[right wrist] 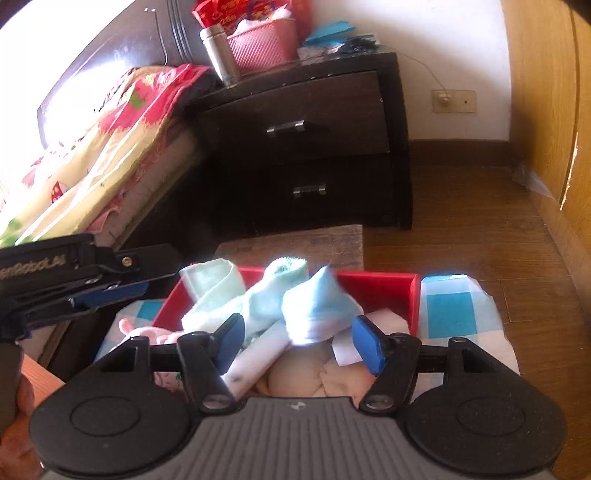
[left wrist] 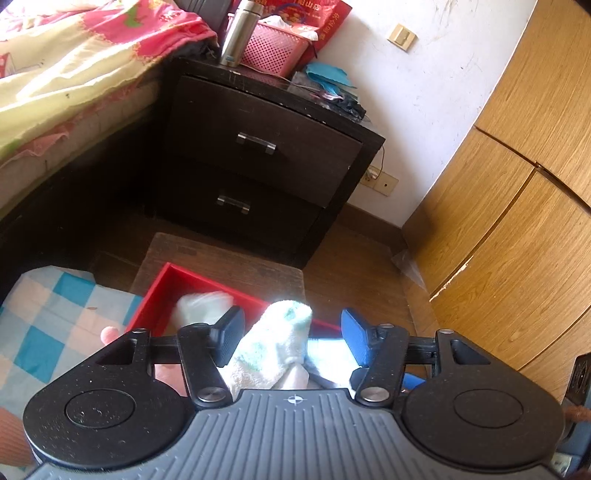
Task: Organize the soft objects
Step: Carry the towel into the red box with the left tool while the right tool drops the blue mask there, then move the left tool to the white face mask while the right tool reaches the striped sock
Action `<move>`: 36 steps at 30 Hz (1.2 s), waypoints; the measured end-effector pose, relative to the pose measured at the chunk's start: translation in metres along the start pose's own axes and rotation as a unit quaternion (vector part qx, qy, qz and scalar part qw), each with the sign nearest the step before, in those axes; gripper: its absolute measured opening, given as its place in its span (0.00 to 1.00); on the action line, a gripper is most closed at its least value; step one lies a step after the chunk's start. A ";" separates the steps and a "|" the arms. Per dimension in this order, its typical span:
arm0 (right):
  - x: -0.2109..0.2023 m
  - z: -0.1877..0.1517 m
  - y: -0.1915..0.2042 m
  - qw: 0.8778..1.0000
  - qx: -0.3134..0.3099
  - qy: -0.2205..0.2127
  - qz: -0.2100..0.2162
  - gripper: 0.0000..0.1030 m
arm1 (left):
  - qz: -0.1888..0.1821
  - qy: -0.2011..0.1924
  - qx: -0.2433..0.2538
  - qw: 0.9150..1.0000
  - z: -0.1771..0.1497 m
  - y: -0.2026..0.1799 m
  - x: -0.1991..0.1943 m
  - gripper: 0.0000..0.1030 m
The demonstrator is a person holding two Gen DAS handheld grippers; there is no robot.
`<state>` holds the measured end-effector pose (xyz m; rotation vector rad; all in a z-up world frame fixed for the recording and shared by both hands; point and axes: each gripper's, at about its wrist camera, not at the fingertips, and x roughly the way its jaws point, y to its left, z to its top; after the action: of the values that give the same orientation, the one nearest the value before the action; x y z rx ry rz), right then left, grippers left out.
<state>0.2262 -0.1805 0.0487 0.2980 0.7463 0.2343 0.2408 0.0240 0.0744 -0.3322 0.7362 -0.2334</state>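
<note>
A red box (left wrist: 162, 291) holds several soft pieces. My left gripper (left wrist: 291, 326) hangs open over it, with a white and green terry cloth (left wrist: 273, 343) standing between its fingers. The cloth leans near the left pad (left wrist: 229, 332) and is apart from the blue right pad (left wrist: 356, 339). In the right wrist view, my right gripper (right wrist: 297, 328) is open above the red box (right wrist: 380, 286). A light blue sock (right wrist: 317, 306) and a white roll (right wrist: 258, 354) lie between its fingers, unpressed. A pale green cloth (right wrist: 214, 284) and beige fabric (right wrist: 306, 376) lie there too. The left gripper (right wrist: 107, 291) shows at the left.
The box rests on a blue and white checkered cloth (right wrist: 454, 306), with a small wooden board (right wrist: 321, 240) behind it. A dark nightstand (left wrist: 258, 155) with a pink basket (left wrist: 273, 48) and a steel flask (left wrist: 240, 33) stands beyond. A bed (left wrist: 55, 74) is left, a wooden wardrobe (left wrist: 517, 184) right.
</note>
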 end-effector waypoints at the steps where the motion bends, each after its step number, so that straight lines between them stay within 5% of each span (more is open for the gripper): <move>1: -0.002 0.001 -0.002 1.000 0.006 -0.001 0.001 0.45 | 0.001 0.002 0.003 1.000 -0.001 -0.001 -0.002 0.57; 36: -0.071 -0.009 0.014 1.000 -0.001 -0.019 -0.011 0.45 | 0.096 -0.023 0.106 0.989 -0.031 -0.042 -0.064 0.61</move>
<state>0.1675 -0.1881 0.0920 0.2927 0.7112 0.2086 0.1694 -0.0004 0.1084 -0.0626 0.6851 -0.1197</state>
